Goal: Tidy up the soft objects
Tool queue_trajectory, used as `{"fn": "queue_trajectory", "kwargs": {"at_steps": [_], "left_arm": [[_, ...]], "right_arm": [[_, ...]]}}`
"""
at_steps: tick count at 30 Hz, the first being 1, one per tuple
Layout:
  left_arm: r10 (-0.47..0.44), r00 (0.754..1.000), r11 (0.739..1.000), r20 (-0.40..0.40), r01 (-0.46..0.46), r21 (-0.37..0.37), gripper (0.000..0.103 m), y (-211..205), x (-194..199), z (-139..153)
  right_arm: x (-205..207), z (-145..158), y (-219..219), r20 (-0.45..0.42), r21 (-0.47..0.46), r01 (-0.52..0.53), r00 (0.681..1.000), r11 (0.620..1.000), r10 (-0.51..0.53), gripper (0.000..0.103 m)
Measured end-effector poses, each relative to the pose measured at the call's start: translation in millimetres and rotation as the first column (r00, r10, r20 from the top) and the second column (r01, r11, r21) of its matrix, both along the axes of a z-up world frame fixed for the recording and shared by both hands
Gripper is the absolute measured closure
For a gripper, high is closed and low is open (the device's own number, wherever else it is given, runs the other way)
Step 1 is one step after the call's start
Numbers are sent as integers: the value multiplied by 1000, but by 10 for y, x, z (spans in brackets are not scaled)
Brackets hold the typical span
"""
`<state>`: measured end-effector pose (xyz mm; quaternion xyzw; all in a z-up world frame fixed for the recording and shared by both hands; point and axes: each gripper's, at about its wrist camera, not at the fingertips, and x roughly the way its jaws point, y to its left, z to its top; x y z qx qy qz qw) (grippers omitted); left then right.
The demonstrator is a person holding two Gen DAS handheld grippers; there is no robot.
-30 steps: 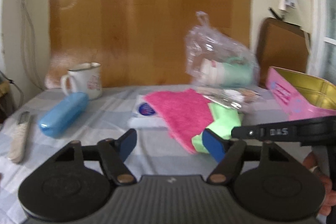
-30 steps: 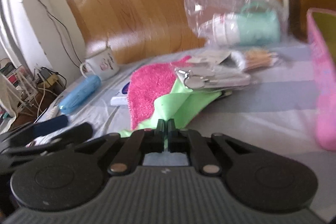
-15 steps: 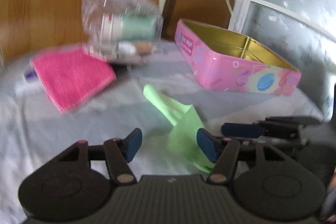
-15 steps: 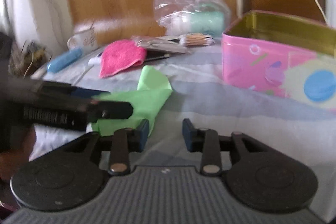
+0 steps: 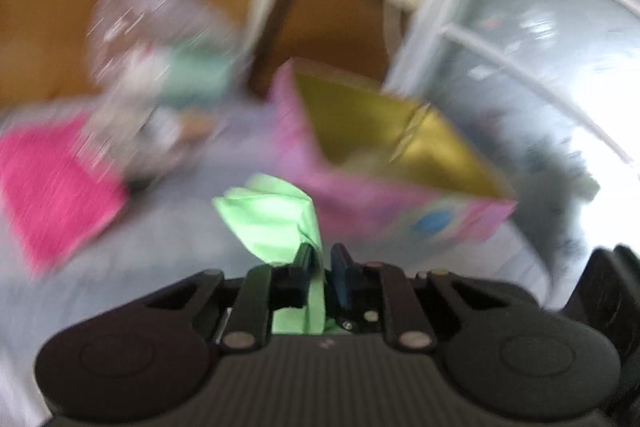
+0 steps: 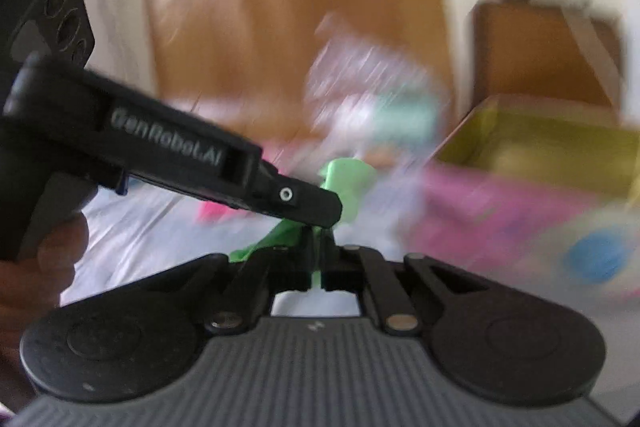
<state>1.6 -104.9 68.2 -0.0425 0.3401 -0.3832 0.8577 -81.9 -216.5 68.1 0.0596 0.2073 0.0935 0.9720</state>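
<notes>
Your left gripper [image 5: 320, 263] has its blue-padded jaws pinched on the green cloth [image 5: 276, 223], which bunches up above the fingertips and runs down between the fingers toward the gripper body. Your right gripper [image 6: 318, 259] is likewise clamped on the same green cloth [image 6: 348, 183]; a thin strip of it shows between the closed jaws. In the right wrist view the left gripper's black arm [image 6: 200, 163] crosses in front and covers where the cloth meets your right fingertips, so how much fabric lies in that pinch cannot be made out. Part of your left hand [image 6: 48, 259] shows at the left edge, cut off by the frame.

Both views are heavily smeared. Just beyond the cloth stands one pink tin [image 5: 384, 195] with a gold inside, open at the top; whether the cloth touches it cannot be told. To the left lies one pink towel [image 5: 52, 183] on the pale tablecloth [image 5: 168, 223], well apart from the green cloth. Behind it sits one clear plastic bag [image 5: 160, 67] with something mint-green and white inside, too blurred to name. A wooden panel [image 6: 296, 27] stands behind the table, and a brown board [image 5: 328, 27] behind the tin. At the far right edge of the left wrist view a dark shape is cut off and unreadable.
</notes>
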Motion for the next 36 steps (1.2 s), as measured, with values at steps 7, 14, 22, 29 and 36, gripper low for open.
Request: {"fn": "queue_trajectory", "kwargs": {"at_steps": [7, 14, 22, 29, 36], "left_arm": [[-159, 973, 985, 165, 168, -43, 80, -1103, 136, 457], [-8, 988, 999, 153, 3, 36, 58, -1223, 328, 111], [317, 932, 945, 176, -327, 28, 52, 291, 379, -116], [657, 746, 749, 111, -663, 20, 53, 1638, 310, -610], [665, 743, 746, 78, -665, -28, 52, 1824, 324, -690]], "right_arm": [[39, 275, -637, 170, -98, 322, 938, 942, -302, 96], [177, 19, -1113, 2, -160, 452, 889, 877, -458, 62], [-49, 309, -776, 142, 8, 352, 926, 936, -349, 61], [720, 157, 469, -2, -117, -79, 997, 990, 80, 61], [1369, -113, 1128, -113, -230, -153, 985, 961, 130, 54]]}}
